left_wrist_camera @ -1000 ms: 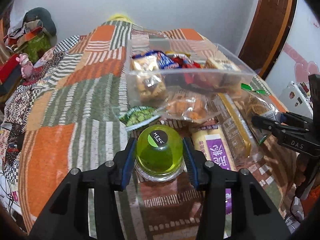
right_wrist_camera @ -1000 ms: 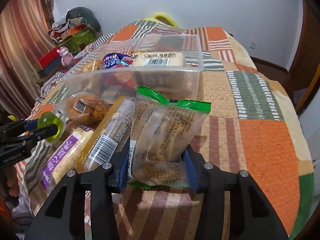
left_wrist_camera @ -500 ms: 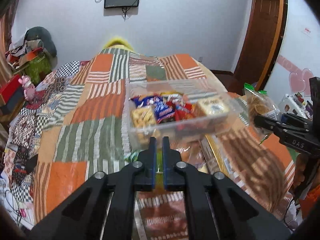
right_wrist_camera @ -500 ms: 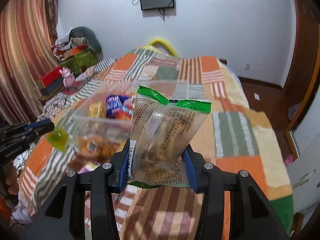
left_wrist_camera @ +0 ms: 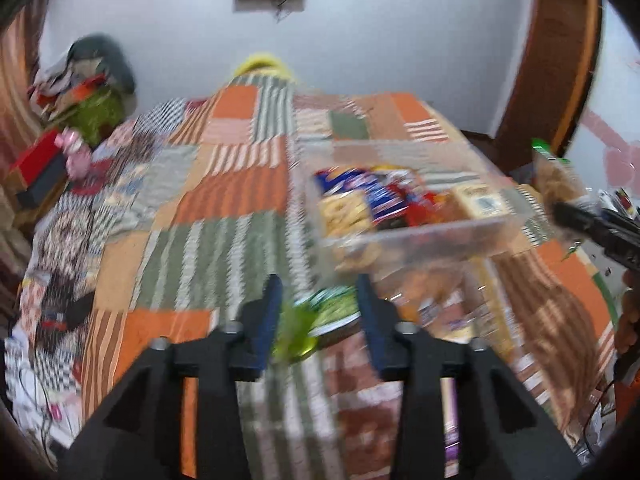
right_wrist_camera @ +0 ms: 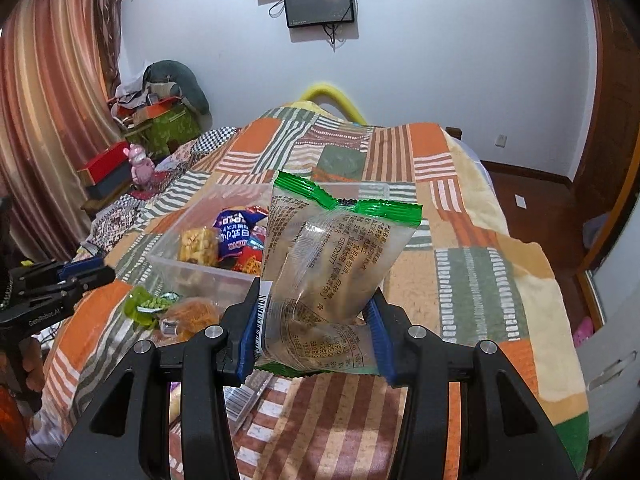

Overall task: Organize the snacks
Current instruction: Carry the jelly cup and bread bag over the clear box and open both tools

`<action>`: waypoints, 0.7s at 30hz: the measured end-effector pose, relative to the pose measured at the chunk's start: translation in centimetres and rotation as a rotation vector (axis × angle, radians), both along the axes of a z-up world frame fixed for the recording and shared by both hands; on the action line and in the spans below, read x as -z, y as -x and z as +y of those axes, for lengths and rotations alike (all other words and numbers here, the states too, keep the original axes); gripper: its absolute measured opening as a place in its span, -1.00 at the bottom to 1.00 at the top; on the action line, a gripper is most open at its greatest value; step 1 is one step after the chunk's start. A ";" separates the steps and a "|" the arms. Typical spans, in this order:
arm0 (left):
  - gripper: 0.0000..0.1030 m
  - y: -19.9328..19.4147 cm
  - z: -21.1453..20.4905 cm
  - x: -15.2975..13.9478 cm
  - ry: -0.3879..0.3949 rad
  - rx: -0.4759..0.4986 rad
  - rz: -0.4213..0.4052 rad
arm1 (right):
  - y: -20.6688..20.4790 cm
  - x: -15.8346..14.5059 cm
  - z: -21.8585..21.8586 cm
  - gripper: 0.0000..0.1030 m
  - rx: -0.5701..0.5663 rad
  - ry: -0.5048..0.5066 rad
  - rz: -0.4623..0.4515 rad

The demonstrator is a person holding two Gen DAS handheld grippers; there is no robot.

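right gripper [right_wrist_camera: 316, 334] squeezes bag [right_wrist_camera: 332, 264] just before bin [right_wrist_camera: 192, 268] | left gripper [left_wrist_camera: 318, 316] wide apart, jelly [left_wrist_camera: 294, 334] loose by its left finger | risk: bag catches bin wall, slips out

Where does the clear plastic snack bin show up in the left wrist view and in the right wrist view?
Left wrist view: the clear plastic bin sits right of centre, blurred, beyond the open left gripper.
Right wrist view: the bin is left of centre, partly hidden behind the green-topped snack bag clamped in the right gripper.
Shared landmark: the blue snack packet lying inside the bin.
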State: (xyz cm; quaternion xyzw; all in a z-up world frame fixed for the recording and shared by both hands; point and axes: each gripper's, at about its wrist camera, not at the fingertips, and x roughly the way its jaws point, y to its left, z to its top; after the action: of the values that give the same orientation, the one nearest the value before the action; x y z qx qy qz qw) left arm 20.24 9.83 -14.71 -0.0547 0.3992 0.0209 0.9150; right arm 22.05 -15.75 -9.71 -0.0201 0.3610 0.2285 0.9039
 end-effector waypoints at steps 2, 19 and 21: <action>0.11 0.3 1.5 1.1 0.030 -0.035 0.033 | -0.1 0.0 -0.2 -0.15 0.002 0.000 0.006; 0.17 -3.5 0.7 9.2 -0.003 -0.003 0.208 | -0.9 0.4 -0.3 -0.15 0.016 0.010 0.034; 0.11 -3.6 0.4 9.1 -0.030 0.003 0.184 | -1.1 0.6 -0.3 -0.15 0.017 0.012 0.038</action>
State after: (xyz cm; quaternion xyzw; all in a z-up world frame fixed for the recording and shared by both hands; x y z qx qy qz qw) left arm 23.88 10.25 -23.81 -0.0381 0.4813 0.0304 0.8752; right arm 23.11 -16.05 -10.32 -0.0181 0.3798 0.2192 0.8986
